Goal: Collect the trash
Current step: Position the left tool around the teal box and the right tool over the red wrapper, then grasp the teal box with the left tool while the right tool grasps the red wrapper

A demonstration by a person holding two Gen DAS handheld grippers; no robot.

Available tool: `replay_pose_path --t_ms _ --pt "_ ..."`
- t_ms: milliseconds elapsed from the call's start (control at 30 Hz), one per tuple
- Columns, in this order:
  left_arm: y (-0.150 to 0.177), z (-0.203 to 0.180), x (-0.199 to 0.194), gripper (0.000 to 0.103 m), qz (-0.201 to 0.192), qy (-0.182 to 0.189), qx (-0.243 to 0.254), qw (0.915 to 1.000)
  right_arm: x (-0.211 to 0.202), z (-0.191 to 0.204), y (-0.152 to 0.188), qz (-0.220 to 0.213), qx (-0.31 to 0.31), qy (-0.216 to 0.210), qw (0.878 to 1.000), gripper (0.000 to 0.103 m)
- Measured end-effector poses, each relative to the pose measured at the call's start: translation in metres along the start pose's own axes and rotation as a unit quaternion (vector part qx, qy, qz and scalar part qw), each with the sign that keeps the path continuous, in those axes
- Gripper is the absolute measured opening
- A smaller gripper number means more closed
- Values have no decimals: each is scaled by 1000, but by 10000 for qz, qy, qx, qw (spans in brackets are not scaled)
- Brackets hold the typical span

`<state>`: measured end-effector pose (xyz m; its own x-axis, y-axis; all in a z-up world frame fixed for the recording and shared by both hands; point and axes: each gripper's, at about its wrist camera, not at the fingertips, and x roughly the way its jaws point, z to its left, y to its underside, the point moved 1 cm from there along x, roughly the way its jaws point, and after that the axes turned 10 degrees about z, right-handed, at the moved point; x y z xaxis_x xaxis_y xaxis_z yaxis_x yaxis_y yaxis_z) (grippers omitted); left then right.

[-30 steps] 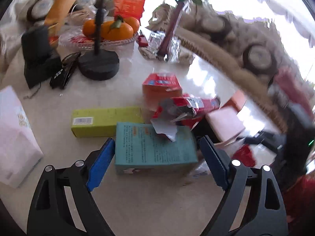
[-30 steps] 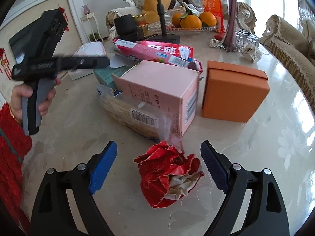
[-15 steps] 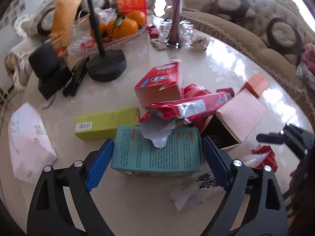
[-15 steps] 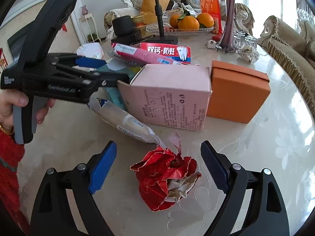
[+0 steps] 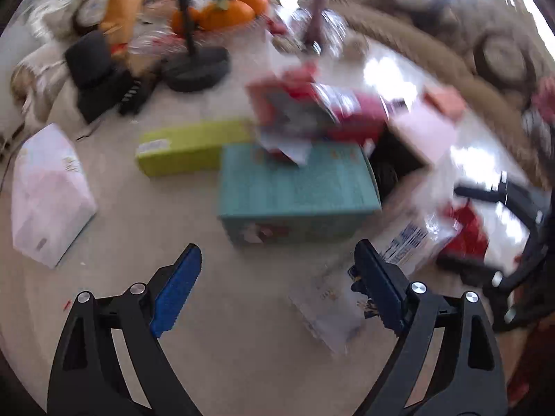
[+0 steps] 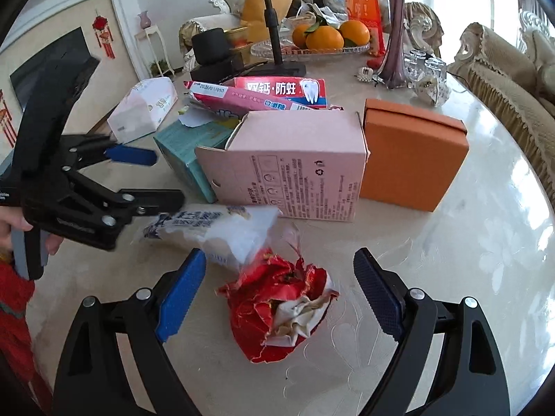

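The left gripper (image 5: pixel 277 287) has drawn back from the teal box (image 5: pixel 295 190): half a second ago its blue pads flanked the box's sides, whereas now they hang released in front of it with only bare table (image 5: pixel 215 346) between them. The left view is blurred, consistent with a swing — toward the clear plastic wrapper (image 6: pixel 222 228), whose end lies just beside the gripper's right pad. No grasp was made on the box. The right gripper (image 6: pixel 277 294) has not shifted; it hovers spread wide over the crumpled red wrapper (image 6: pixel 281 308), pads clear on both sides. Nothing has yet been collected — wrappers, teal box, pink box (image 6: pixel 288 173) and orange box (image 6: pixel 412 159) all remain on the table.
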<state>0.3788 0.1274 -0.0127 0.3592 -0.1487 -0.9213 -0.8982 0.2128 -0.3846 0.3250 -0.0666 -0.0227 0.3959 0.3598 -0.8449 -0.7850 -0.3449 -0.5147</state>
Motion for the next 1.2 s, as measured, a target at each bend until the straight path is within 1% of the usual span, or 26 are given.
replay_pose_path --t_ms 67,133,167,200,300,367,467,500,600,767,867,967,1067,1200 --pt "-3 0 -9 87 -310 198 -119 9993 0 2 0 -17 -51 35 10000 83" --pt "-7 -10 -12 87 -401 247 64 9989 -2 4 0 -45 -92 43 9999 83" --pt "-9 -16 -11 88 -373 187 184 9990 -1 4 0 -44 -98 42 9999 83" --pt "-11 -24 -7 88 -305 27 313 9990 -1 4 1 -37 -98 41 9999 83" --pt "-15 -35 0 88 -224 -271 466 9983 2 4 0 40 -113 3 9999 83" --pt "-18 -37 1 88 -239 -322 428 9983 5 6 -1 136 -150 14 9998 83" --pt "-20 -37 -3 88 -313 -210 304 9988 6 9 0 159 -214 22 9996 83" --pt "-22 -39 -3 88 -337 -244 280 9987 6 9 0 150 -215 26 9997 83" --pt "-28 -42 4 88 -289 -570 262 9976 9 7 -1 218 -148 84 9996 83" --pt "-29 -42 8 88 -406 -824 330 9952 9 0 0 216 -4 26 9998 83" --pt "-27 -32 6 85 -669 -760 64 9948 10 1 -1 220 -10 67 9997 83" --pt "-23 -19 3 85 -777 -518 -276 9952 11 1 -2 219 -3 79 9997 83" --pt "-16 -8 -1 84 -856 -549 -478 9937 10 -1 -2 191 43 15 9998 83" --pt "-5 10 -9 84 -947 -420 -785 9915 6 -4 -1 96 130 -56 9999 83"
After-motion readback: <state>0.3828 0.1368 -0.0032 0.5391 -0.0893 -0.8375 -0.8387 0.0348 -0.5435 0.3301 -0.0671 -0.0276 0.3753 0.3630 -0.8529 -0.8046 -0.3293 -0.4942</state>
